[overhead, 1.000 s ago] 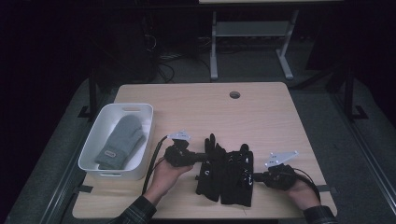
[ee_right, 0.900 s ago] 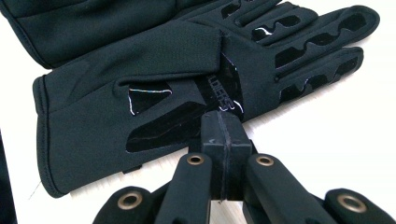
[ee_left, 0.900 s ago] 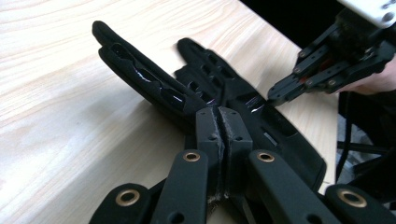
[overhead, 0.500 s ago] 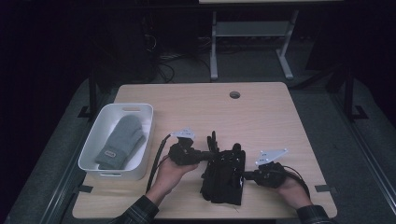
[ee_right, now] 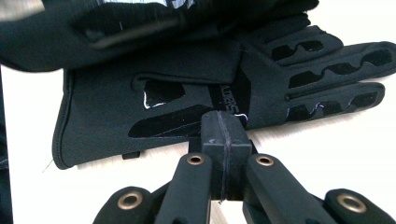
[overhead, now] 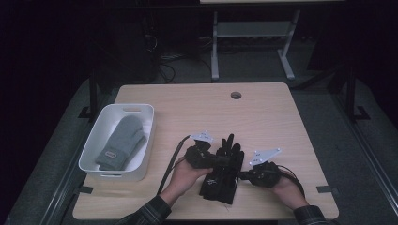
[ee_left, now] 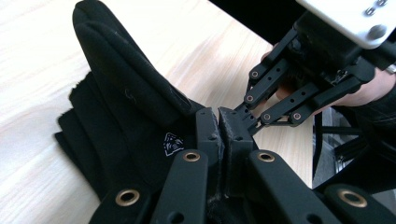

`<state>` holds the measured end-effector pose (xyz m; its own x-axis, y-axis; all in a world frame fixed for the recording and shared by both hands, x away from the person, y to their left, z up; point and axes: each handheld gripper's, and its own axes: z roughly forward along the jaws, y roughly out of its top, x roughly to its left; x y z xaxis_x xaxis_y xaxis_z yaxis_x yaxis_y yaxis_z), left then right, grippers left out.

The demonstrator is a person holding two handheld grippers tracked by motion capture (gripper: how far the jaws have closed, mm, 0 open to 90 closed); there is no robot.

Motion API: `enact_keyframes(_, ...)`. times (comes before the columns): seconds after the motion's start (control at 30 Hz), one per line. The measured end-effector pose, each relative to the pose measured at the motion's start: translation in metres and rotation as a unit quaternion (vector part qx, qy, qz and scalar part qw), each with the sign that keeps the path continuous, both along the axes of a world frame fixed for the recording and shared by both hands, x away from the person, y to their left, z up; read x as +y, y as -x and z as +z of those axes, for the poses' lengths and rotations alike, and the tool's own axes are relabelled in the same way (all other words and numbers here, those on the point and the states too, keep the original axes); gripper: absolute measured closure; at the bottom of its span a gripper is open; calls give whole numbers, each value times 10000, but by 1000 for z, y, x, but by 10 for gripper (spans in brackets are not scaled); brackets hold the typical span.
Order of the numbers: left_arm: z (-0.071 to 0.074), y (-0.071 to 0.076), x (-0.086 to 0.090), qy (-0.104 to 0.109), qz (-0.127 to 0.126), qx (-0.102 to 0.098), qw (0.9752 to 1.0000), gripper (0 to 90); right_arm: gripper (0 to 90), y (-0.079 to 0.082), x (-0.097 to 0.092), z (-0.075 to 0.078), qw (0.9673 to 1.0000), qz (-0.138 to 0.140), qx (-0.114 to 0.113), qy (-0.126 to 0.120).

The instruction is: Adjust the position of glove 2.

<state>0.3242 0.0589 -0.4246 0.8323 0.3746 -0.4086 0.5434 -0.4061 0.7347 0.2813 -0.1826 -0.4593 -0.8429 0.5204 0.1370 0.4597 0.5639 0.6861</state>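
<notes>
A pair of black gloves [overhead: 222, 169] lies near the front edge of the table [overhead: 263, 117], between the person's two hands, fingers pointing away from the person. In the left gripper view one glove [ee_left: 126, 88] is raised and folded over the other, which lies flat on the wood; in the right gripper view the flat glove [ee_right: 187, 100] shows its printed palm, and a fold of black fabric hangs across the top above it.

The left gripper [overhead: 220, 160] reaches in from the left, held in the left hand [overhead: 183, 176], whose forearm comes up from the bottom edge at a slant. Its jaws are pressed together, and in its own view they sit against the cuff of the raised glove; whether fabric is pinched between them I cannot tell.

The right gripper [overhead: 241, 174] comes in from the right, held low and roughly level in the right hand [overhead: 286, 185]. Its jaws are together too, tips just at the edge of the flat glove, with nothing seen between them. The two grippers' tips are close to each other over the gloves.

To the left stands a white bin [overhead: 101, 136] with a grey mitten [overhead: 121, 142] in it.
</notes>
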Motion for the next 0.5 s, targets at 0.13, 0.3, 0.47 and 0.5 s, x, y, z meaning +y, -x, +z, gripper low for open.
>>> enact_keyframes(0.13, -6, -1, -8, -61, -42, 38, 10000, 874, 900, -1, 2, 0, 10000, -3, 23, -14)
enact_keyframes(0.3, -16, -4, -17, -139, -131, 153, 9997, 872, 900, -2, 3, 0, 10000, 12, 15, 6)
enact_keyframes(0.47, -18, -2, -21, -107, -134, 170, 9997, 817, 900, -2, 0, 1, 10000, -18, -20, 5)
enact_keyframes(0.5, -16, -2, -21, -61, -106, 137, 9998, 790, 900, -2, -2, 1, 10000, -55, -51, 0)
